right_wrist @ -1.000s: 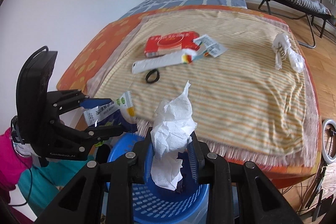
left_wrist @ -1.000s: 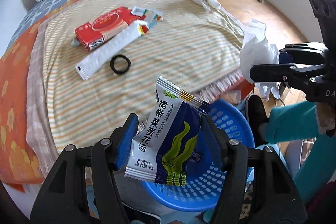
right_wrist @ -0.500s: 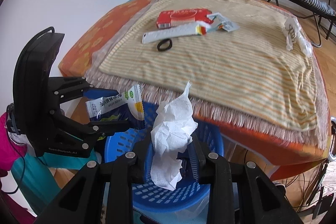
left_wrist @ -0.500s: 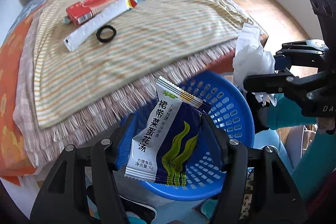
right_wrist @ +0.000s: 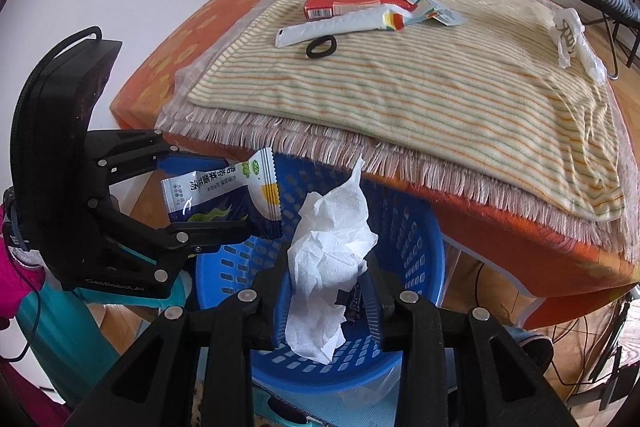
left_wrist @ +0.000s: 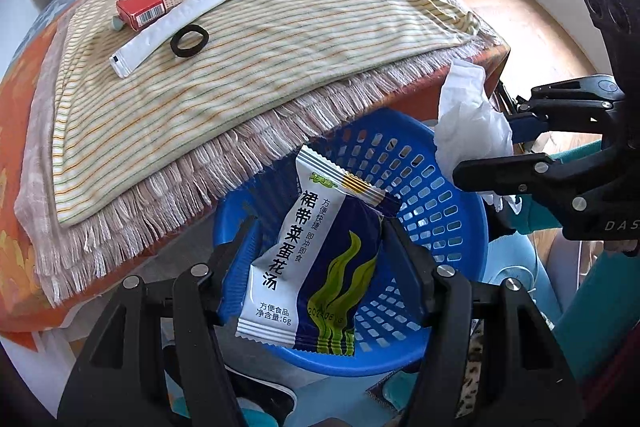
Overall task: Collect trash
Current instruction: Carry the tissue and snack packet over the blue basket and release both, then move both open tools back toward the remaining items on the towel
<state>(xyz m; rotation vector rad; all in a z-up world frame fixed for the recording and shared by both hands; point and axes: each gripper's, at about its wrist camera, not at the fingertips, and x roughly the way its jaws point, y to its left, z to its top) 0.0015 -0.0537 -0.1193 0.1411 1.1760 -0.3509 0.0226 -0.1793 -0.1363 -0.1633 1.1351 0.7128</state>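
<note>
Over a blue basket [left_wrist: 448,211] beside the bed, the left tool [left_wrist: 320,267] pinches a blue-and-white snack packet [left_wrist: 316,267]. The right tool [right_wrist: 326,291] holds a crumpled white tissue [right_wrist: 328,243] between jaws that are opening (still over the basket). Farther off, on the striped blanket [right_wrist: 440,83], lie a red box [right_wrist: 352,1], a white sachet [right_wrist: 336,25], a black hair tie [right_wrist: 321,47] and a crumpled plastic wrapper [right_wrist: 572,35].

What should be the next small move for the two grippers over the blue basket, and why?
Probably let both pieces go. The left gripper holds the soup packet and the right gripper, its jaws already opening, has the crumpled tissue between them; both hang above the open blue basket, so released trash should fall inside.
</note>
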